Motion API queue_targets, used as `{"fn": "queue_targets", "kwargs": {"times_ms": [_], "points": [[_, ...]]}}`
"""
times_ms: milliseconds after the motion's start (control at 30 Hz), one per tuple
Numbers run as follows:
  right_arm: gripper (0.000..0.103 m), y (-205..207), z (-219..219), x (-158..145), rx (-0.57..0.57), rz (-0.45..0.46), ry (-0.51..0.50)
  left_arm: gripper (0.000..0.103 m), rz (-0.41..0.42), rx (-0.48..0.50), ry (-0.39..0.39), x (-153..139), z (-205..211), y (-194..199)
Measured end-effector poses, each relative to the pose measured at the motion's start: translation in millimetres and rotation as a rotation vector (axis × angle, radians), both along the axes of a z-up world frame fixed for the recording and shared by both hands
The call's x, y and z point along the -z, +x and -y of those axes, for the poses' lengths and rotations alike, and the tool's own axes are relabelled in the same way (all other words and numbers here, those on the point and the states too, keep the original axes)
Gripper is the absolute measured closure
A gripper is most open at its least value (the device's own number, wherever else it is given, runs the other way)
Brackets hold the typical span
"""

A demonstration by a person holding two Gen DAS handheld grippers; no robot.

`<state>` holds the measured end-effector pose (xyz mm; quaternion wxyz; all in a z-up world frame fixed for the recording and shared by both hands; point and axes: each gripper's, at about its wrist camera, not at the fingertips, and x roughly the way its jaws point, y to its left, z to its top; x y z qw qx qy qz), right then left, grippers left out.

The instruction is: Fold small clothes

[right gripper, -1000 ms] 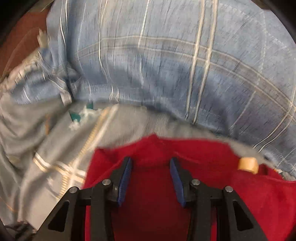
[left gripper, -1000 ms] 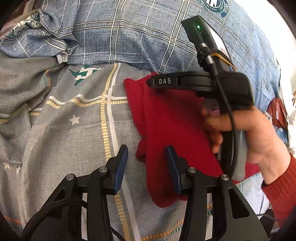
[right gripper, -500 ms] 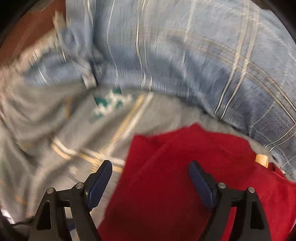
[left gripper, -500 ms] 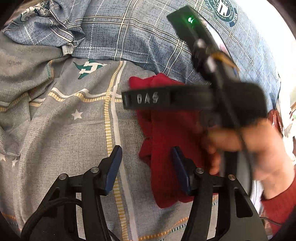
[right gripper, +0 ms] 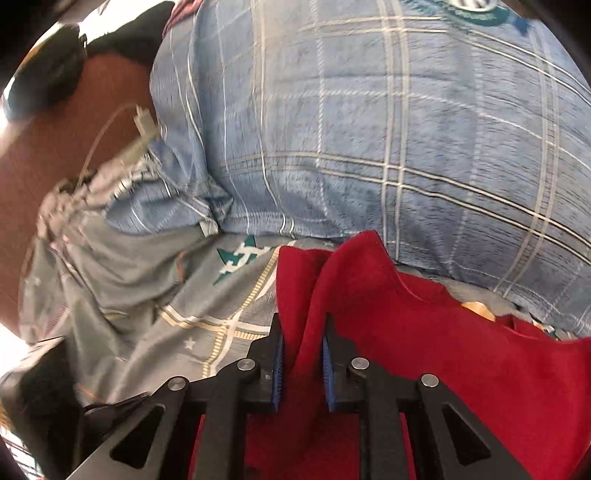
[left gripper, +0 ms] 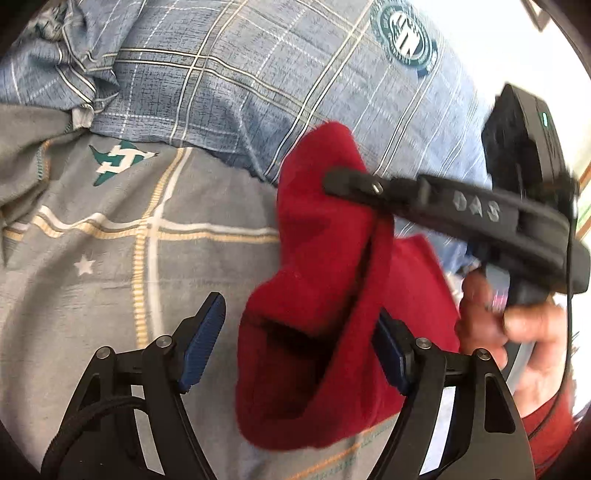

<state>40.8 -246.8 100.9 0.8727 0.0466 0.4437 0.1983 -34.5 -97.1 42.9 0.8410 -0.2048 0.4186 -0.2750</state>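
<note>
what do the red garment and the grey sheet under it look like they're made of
Red garment: looks like soft fleece or brushed knit, matte with a fuzzy nap and thick rounded folds. Grey sheet: seemingly thin woven cotton or a blend, matte, with visible fine weave, printed stripes and stars, and shallow creases.

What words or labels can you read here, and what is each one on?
"DAS": raised letters on the side of the right gripper, seen in the left wrist view.
Round green crest on the blue plaid pillow: lettering too blurred to read.
Green and white emblem on the grey bedsheet: a design, not legible text.
</note>
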Motion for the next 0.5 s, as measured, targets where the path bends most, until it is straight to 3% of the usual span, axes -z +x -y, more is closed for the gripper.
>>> {"fn": "queue_targets", "kwargs": {"times_ms": [67,167,333,400,433,467,500], "points": [[0.087,-2,5,-5,0.004,-0.003,0.018,0.046,0.015,0.033,-0.004,0,5,2],[0.087,-2,13,-4,0.012,-0.020,0.030,0.062,0.089,0.087,0.052,-8,20,-8],[0.087,5,18,0,0.019,-0.044,0.046,0.068,0.148,0.123,0.040,-18,29,-21],[0.081,10,18,0,0.034,-0.061,0.041,0.068,0.160,0.130,0.048,-20,32,-22],[0.067,12,18,-1,0.041,-0.070,0.040,0.068,0.164,0.132,0.051,-20,33,-23],[0.043,14,17,-1,0.049,-0.083,0.034,0.068,0.168,0.135,0.055,-21,34,-23],[0.034,17,14,-1,0.057,-0.092,0.027,0.068,0.171,0.136,0.059,-22,35,-23]]}}
